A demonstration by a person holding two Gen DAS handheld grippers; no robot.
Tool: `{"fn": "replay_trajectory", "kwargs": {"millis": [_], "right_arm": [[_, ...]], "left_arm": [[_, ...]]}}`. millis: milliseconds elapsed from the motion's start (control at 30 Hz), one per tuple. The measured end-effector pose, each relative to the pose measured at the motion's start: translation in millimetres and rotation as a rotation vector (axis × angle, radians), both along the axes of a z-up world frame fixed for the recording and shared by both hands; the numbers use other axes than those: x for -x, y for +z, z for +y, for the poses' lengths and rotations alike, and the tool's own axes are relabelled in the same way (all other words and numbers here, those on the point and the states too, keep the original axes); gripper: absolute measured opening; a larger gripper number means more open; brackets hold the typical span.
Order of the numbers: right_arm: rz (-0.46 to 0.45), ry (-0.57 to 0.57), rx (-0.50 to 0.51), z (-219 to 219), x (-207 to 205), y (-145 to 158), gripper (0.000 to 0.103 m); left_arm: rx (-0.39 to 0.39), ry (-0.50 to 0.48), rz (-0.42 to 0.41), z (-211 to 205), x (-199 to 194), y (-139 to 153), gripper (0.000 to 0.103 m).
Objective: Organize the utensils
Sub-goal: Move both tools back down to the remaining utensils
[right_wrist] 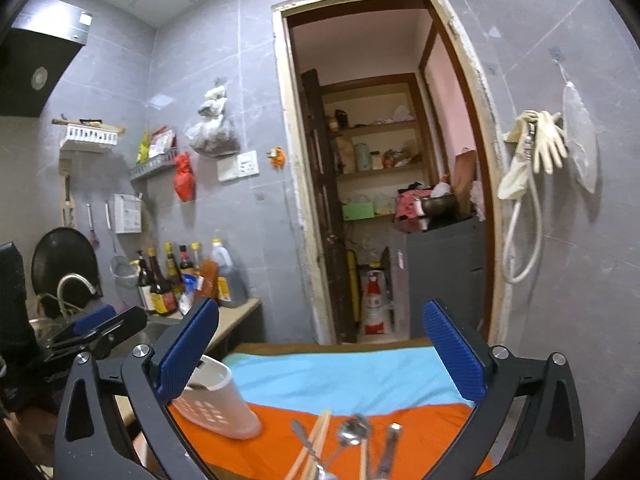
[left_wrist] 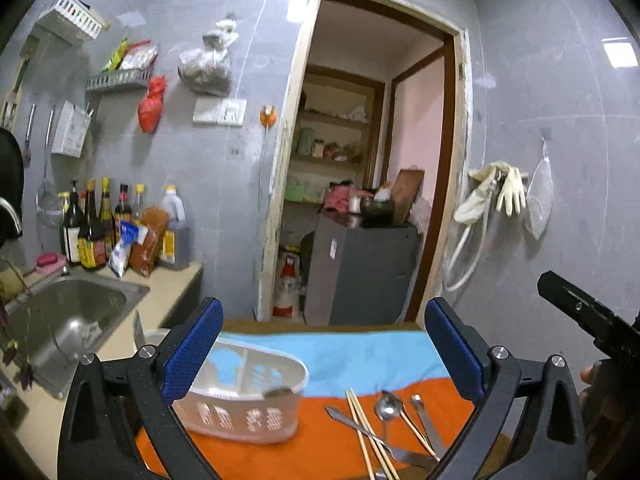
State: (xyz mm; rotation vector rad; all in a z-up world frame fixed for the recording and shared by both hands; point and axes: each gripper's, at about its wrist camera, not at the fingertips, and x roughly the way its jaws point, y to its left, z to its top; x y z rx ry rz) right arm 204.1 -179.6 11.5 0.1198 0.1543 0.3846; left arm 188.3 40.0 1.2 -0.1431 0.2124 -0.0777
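Both grippers: left gripper (left_wrist: 324,354), right gripper (right_wrist: 320,360) spread wide, empty; utensils (left_wrist: 384,432) cropped below.

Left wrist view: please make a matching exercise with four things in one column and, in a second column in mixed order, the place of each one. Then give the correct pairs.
Things:
1. white basket
2. chopsticks
3. rubber gloves
4. sauce bottles

Places:
A. hanging on the wall to the right of the doorway
B. standing on the counter behind the sink
C. on the orange cloth, left part of the table
D. lying on the orange cloth among a spoon and other metal utensils

Pairs: 1-C, 2-D, 3-A, 4-B
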Motion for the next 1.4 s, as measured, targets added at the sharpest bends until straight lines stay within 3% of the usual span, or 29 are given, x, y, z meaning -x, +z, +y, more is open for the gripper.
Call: {"fn": "replay_trajectory", "kwargs": {"millis": [300, 533, 633, 833, 900, 967, 1067, 1267, 1400], "right_arm": [[0.105, -0.028, 0.044, -38.1, -18.0, -38.7, 0.103], [0.242, -0.016, 0.073, -53.5, -51.0, -84.2, 0.103], [0.297, -0.006, 0.078, -55.3, -64.6, -100.7, 0.103], [0.413, 0.007, 0.126, -51.3, -92.1, -130.7, 0.103], [0.458, 0.008, 0.145, -48.9, -101.1, -141.0, 0.102], [0.498, 0.015, 0.156, -46.2, -108.9, -149.2, 0.099], [0.555, 0.023, 0.178, -42.2, -118.6, -161.2, 0.088], [0.633, 0.056, 0.204, -34.3, -131.4, -179.7, 0.071], [0.660, 0.095, 0.233, -26.4, -137.9, -184.9, 0.061]], "left_arm": [[0.028, 0.018, 0.165, -25.4, -16.7, -49.6, 0.099], [0.045, 0.042, 0.288, -43.6, -36.9, -94.6, 0.099], [0.075, 0.052, 0.317, -46.9, -46.4, -110.1, 0.099], [0.064, 0.060, 0.376, -57.6, -67.9, -133.4, 0.097], [0.070, 0.052, 0.403, -59.6, -76.5, -141.7, 0.090], [0.072, 0.044, 0.448, -60.6, -87.2, -150.7, 0.071], [0.082, 0.037, 0.504, -59.3, -99.6, -161.9, 0.055], [0.104, 0.023, 0.600, -56.1, -116.3, -177.9, 0.033], [0.143, 0.019, 0.618, -50.5, -124.1, -177.6, 0.031]]}}
